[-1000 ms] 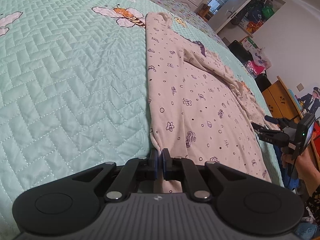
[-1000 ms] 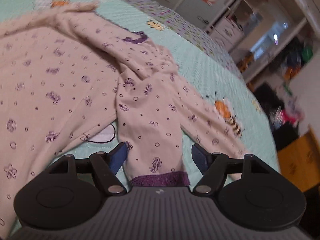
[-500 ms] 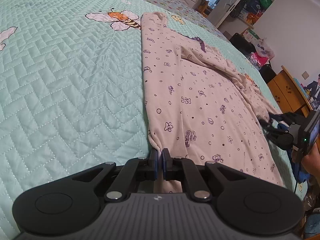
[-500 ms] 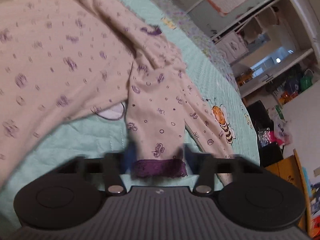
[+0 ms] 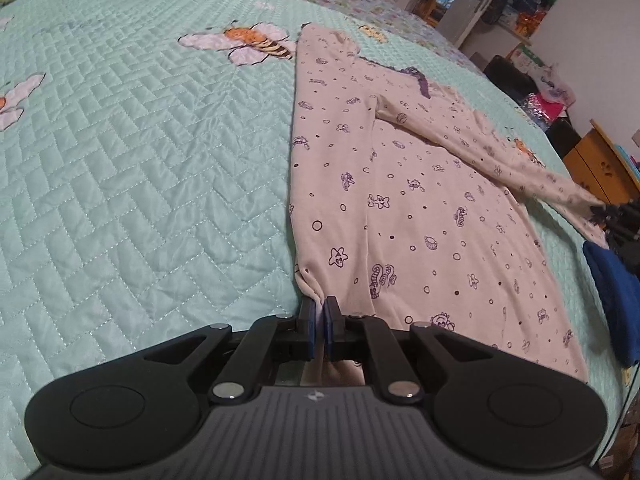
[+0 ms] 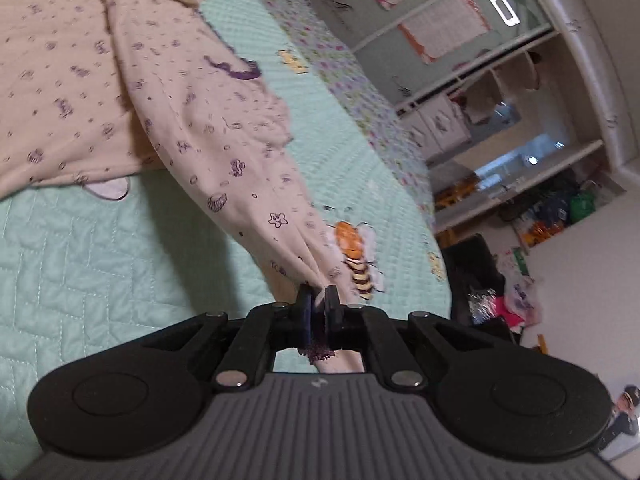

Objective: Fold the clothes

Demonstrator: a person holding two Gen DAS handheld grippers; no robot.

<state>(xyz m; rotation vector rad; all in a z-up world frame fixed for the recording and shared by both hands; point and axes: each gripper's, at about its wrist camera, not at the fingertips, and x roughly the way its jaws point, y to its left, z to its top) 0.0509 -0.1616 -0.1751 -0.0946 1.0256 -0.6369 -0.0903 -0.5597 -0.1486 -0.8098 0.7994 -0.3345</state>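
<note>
Across the left of the left wrist view spreads a mint-green quilted bedspread (image 5: 132,184), stitched in a herringbone pattern and printed with a bee (image 5: 244,42) near its far side. Just right of that bare stretch lies the task's garment, a cream top (image 5: 400,200) dotted with small purple sea creatures and rings, spread flat on the bed with its long left edge running away from the camera. At the near end of that edge the left gripper (image 5: 319,314) has its jaws pinched narrow on the hem corner, and the cloth gathers into small folds where the blue pads meet it. Farther right, one sleeve (image 5: 500,160) stretches taut and diagonal across the body of the top toward the right edge of the view, where the dark tip of the other tool holds its end; a blue cloth (image 5: 616,296) lies just below that spot. Seen from the right wrist view, the right gripper (image 6: 318,304) is closing its jaws on the sleeve's end, with the purple cuff (image 6: 318,352) bunched between the pads and poking out behind them. Beyond the bed on the right stand white shelves (image 6: 500,128) and a cluttered corner with bags.
</note>
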